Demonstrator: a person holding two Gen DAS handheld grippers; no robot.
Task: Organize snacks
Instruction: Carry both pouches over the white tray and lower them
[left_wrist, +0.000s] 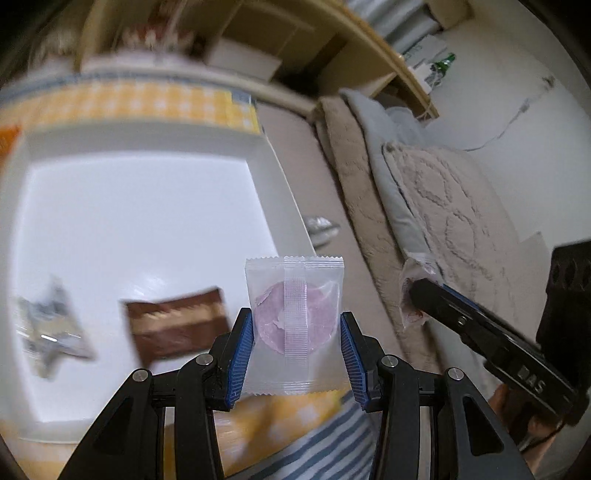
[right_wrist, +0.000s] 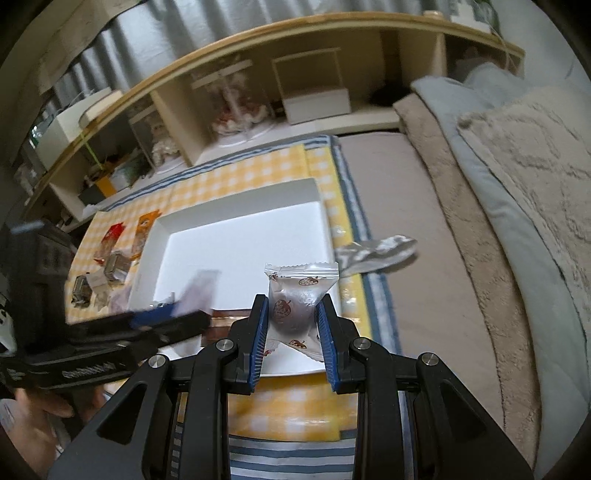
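Yellow-and-white checked cloth (right_wrist: 236, 177) spread below, partly covered by shallow white cardboard tray (right_wrist: 236, 236). Inside tray, blurred brown wrapper (left_wrist: 177, 325) and crinkled silver packet (left_wrist: 48, 325), printing unreadable. Left gripper (left_wrist: 295, 328) clamped on clear pouch with pink round wafer (left_wrist: 295, 317); right gripper (right_wrist: 291, 314) pinched tight on silvery strawberry-print sachet (right_wrist: 295, 299), both above tray's near edge.

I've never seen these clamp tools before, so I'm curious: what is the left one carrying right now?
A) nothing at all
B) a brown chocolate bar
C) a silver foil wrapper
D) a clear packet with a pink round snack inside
D: the left gripper has its blue pads pressed on both sides of a clear packet showing a pink round snack.
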